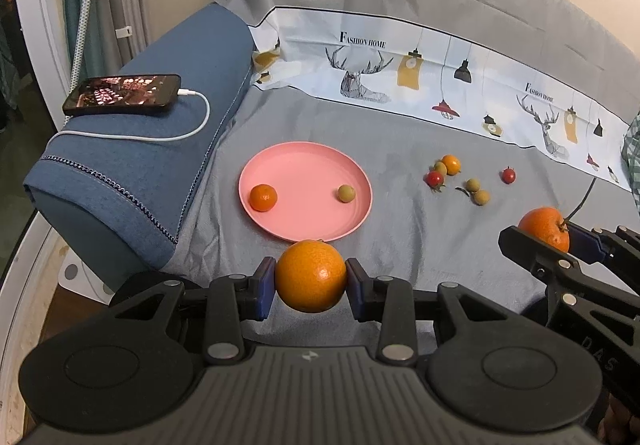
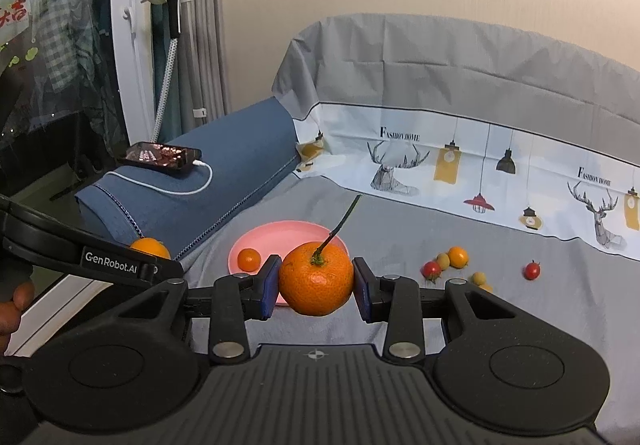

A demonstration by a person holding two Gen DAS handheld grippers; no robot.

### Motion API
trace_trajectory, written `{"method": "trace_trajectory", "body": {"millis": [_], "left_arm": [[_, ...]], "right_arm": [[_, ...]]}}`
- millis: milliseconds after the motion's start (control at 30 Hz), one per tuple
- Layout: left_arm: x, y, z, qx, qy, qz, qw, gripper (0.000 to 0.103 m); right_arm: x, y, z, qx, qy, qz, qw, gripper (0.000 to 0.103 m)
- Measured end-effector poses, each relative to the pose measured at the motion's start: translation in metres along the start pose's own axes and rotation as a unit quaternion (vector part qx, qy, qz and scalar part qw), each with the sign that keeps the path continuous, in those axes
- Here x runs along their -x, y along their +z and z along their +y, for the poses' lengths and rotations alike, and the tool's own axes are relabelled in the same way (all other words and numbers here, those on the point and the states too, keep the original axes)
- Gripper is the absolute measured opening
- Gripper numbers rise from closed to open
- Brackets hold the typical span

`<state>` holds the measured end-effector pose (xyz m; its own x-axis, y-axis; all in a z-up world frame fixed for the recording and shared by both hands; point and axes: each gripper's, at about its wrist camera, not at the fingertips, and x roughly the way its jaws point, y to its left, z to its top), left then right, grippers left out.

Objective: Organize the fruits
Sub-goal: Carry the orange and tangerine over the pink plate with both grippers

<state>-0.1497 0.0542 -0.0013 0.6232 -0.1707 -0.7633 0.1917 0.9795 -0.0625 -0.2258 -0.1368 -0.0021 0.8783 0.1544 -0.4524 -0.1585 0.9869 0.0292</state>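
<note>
The left gripper (image 1: 310,277), clamped on a smooth orange (image 1: 310,275), hovers just short of the pink plate (image 1: 304,221) straight ahead, nearer than the right gripper (image 2: 316,279), which grips a stemmed mandarin (image 2: 316,279) off to the plate's right.

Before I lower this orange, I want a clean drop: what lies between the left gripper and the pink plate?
Only bare grey sheet separates the left gripper from the pink plate, in the left wrist view.

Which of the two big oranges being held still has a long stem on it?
The orange in the right claw: a thin green stem sticks up from its top. The orange in the left claw has none.
</note>
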Motion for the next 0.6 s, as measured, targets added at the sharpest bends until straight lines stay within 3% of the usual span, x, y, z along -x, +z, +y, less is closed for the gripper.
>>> {"method": "trace_trajectory", "body": {"millis": [600], "left_arm": [[-0.048,0.042,-0.006,-0.018,-0.013,0.027,0.9994,0.041]], "right_arm": [[-0.048,0.006,-0.012,-0.007,-0.009,0.036,0.999,0.039]]}}
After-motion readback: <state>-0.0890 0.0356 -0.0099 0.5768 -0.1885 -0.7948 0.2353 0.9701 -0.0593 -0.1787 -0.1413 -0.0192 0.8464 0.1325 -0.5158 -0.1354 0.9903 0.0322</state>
